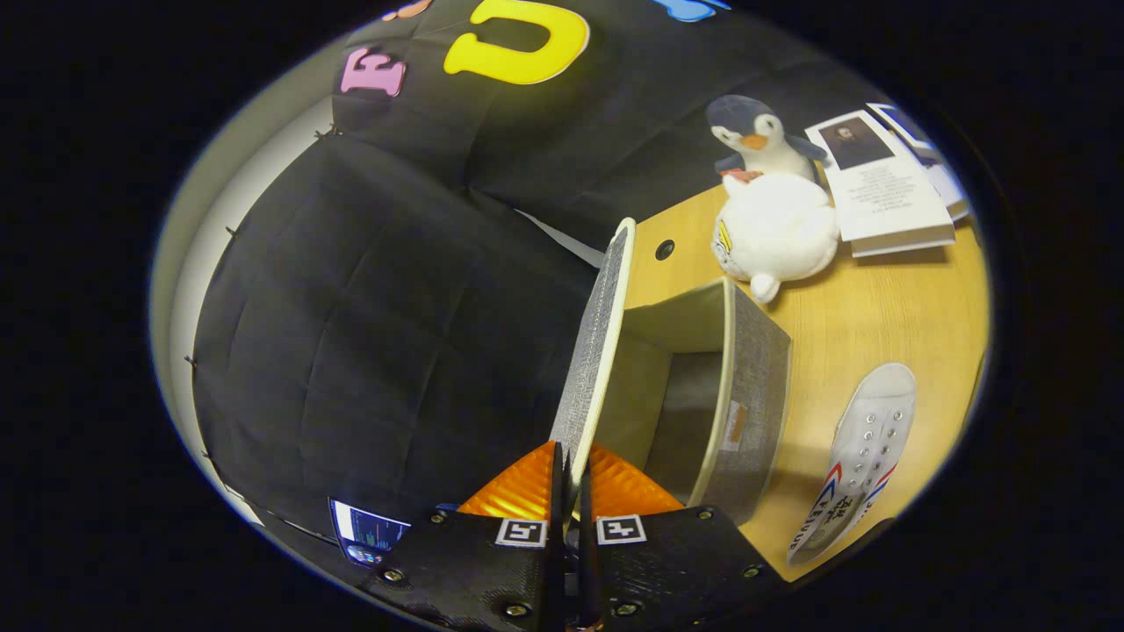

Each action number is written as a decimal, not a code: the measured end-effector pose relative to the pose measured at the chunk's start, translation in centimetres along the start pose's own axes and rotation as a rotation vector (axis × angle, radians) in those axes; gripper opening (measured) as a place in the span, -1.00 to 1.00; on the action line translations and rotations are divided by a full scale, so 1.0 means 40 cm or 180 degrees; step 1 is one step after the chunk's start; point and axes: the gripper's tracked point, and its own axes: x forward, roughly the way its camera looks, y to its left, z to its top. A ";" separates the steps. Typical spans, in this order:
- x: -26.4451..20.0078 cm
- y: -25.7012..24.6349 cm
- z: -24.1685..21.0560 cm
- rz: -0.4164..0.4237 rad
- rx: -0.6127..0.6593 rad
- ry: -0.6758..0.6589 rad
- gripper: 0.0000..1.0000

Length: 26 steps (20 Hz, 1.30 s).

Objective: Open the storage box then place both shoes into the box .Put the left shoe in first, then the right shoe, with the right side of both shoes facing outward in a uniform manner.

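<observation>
A grey fabric storage box (755, 377) stands on the wooden table (887, 316), its inside bare. Its lid (597, 351) is swung up on edge beside the box, and my gripper (571, 478) is shut on the lid's near edge, both orange fingers (518, 491) pressed against it. A white canvas shoe (865, 456) with red and blue stripes lies on the table just past the box's side, apart from it.
A plush penguin (773, 211) sits on the table beyond the box, with a booklet (887, 189) and more papers beside it. A small dark hole (665, 249) marks the tabletop near the lid. A lit screen (367, 534) shows low beside the gripper body.
</observation>
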 end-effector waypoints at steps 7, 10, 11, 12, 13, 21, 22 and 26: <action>0.101 0.210 0.006 0.0141 -0.0366 0.0090 -0.87; 0.172 0.286 -0.004 0.0214 -0.0498 0.0161 -0.85; 0.196 0.307 -0.013 0.0231 -0.0507 0.0190 -0.80; 0.221 0.329 -0.015 0.0249 -0.0512 0.0232 -0.80; 0.242 0.338 -0.024 0.0222 -0.0558 0.0276 -0.65; 0.333 0.334 -0.034 0.0044 -0.0603 0.0453 0.63; 0.330 0.334 -0.033 0.0044 -0.0586 0.0457 0.64; 0.308 0.358 -0.001 0.0154 -0.0422 0.0353 0.90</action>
